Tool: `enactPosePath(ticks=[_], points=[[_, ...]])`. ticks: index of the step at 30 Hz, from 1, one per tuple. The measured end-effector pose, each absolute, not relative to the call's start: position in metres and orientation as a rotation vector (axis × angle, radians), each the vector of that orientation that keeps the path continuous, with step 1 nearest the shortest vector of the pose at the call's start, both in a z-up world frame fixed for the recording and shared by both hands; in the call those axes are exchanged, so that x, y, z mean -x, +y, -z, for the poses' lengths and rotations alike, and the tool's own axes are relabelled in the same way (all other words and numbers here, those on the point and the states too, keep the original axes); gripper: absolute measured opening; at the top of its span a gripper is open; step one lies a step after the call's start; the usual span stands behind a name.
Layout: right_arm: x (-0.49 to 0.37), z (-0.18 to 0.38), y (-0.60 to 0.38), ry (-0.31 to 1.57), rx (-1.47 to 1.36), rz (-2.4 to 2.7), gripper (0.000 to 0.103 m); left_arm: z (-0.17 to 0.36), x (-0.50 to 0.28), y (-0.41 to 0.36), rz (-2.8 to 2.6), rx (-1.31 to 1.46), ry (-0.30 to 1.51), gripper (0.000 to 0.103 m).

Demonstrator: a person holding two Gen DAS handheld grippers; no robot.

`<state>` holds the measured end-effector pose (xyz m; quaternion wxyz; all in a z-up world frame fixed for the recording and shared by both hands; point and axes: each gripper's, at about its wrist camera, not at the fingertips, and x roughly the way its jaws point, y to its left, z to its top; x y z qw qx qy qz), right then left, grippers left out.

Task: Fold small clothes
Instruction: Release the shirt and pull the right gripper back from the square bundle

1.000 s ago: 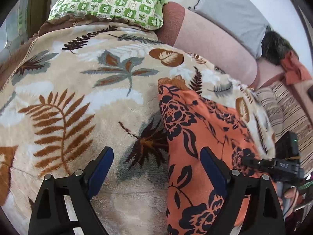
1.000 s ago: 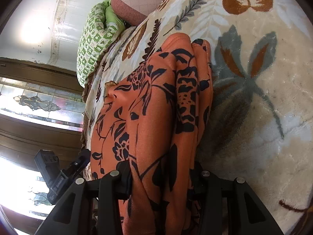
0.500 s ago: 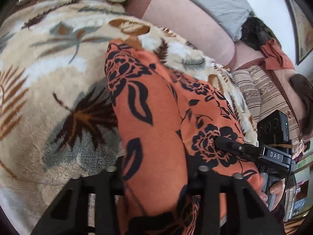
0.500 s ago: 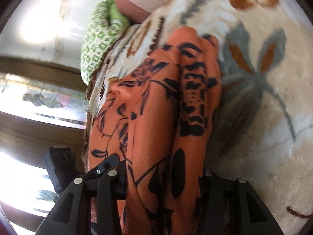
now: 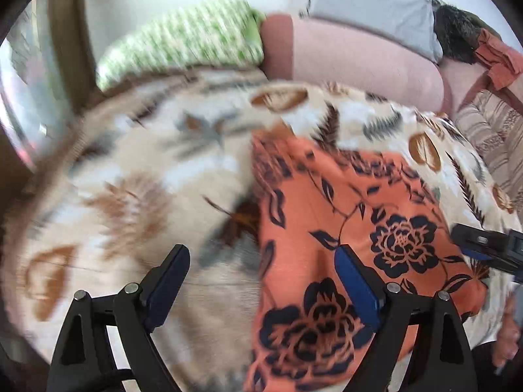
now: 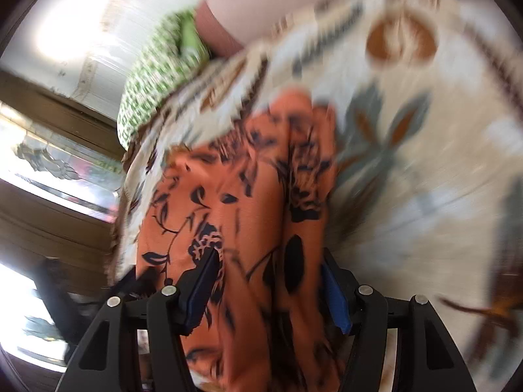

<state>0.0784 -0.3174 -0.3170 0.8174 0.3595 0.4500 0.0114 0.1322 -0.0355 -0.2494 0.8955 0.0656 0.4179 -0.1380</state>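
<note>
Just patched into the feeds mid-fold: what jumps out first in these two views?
The orange garment with black flowers dominates, lying folded on the leaf-patterned blanket, between the two grippers. The left gripper stands wide open at its edge, jaws opening; the right gripper is opening too, cloth between its pads. A green-checked pillow sits at the far end.

Motion blur smears the green pillow (image 5: 183, 32) and leaf-print blanket (image 5: 108, 170) in both views
</note>
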Motion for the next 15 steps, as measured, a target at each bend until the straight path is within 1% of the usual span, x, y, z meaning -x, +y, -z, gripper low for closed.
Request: enactPosePath(ticks=[5,8,15], points=[[-0.030,0.251,-0.298,0.831,-0.567,0.029,0.065,0.200,-0.104,-0.034,0.227,-0.202,0.743,0.091],[-0.006,0.224,-0.278,0.763,-0.454,0.086,0.065,0.178,-0.090,-0.032,0.225,-0.208,0.704,0.093],[0.015,0.180,-0.253,0.672,-0.383,0.134,0.065,0.139,-0.064,-0.032,0.234,-0.198,0.643,0.093]])
